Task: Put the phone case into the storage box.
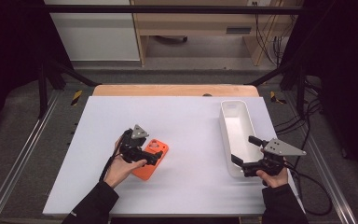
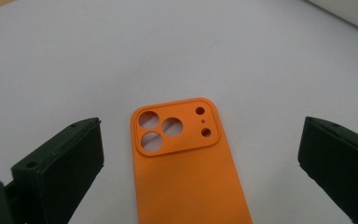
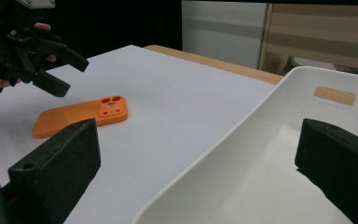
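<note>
An orange phone case [image 1: 154,163] lies flat on the white table, back side up, camera cutouts toward the far end [image 2: 186,163] [image 3: 81,114]. My left gripper [image 1: 154,156] hovers just over it, open, one jaw on each side of the case [image 2: 200,125] without touching it. At the right stands a long white bin [image 1: 235,123], empty inside. My right gripper [image 1: 243,149] is open at the bin's near end, its jaws straddling the bin's near-left wall [image 3: 199,127] with nothing held. The left gripper [image 3: 51,60] also appears in the right gripper view, above the case.
A white sheet [image 1: 186,116] covers the table, with a wooden edge [image 1: 172,90] at the far side. The bin has a handle slot [image 3: 334,95] in its far end. Black frame bars [image 1: 51,79] and cables [image 1: 307,116] flank the table.
</note>
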Demonstrator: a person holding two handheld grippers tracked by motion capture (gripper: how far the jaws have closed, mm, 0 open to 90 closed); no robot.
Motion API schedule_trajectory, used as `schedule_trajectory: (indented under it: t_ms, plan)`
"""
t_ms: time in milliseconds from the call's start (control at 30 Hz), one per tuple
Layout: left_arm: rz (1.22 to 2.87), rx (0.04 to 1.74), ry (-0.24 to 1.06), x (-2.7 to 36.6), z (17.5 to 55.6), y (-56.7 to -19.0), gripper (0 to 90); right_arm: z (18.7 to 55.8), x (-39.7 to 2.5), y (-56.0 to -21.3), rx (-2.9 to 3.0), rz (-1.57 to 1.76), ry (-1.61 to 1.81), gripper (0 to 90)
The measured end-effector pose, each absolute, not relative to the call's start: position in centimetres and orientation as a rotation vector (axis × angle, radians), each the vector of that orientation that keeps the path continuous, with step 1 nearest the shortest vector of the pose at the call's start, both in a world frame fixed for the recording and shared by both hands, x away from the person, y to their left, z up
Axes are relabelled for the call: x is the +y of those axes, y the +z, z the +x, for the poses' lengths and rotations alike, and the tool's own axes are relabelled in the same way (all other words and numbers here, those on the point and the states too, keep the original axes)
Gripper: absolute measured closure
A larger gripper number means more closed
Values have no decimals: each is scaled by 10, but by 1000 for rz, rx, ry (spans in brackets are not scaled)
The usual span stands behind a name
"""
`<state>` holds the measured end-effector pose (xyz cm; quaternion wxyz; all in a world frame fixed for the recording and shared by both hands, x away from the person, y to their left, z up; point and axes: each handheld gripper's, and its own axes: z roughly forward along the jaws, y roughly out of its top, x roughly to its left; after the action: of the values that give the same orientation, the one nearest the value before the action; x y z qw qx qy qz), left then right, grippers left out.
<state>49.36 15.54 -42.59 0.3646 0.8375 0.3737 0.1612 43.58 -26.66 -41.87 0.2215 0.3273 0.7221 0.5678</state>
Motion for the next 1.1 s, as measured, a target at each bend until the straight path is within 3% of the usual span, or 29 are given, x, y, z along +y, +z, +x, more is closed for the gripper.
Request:
schedule_trajectory:
  t_ms: [1100]
  plan:
    - [2276, 1055, 362, 148, 501, -465, 0, 436, -266, -419, 2001, 904, 1563, 4]
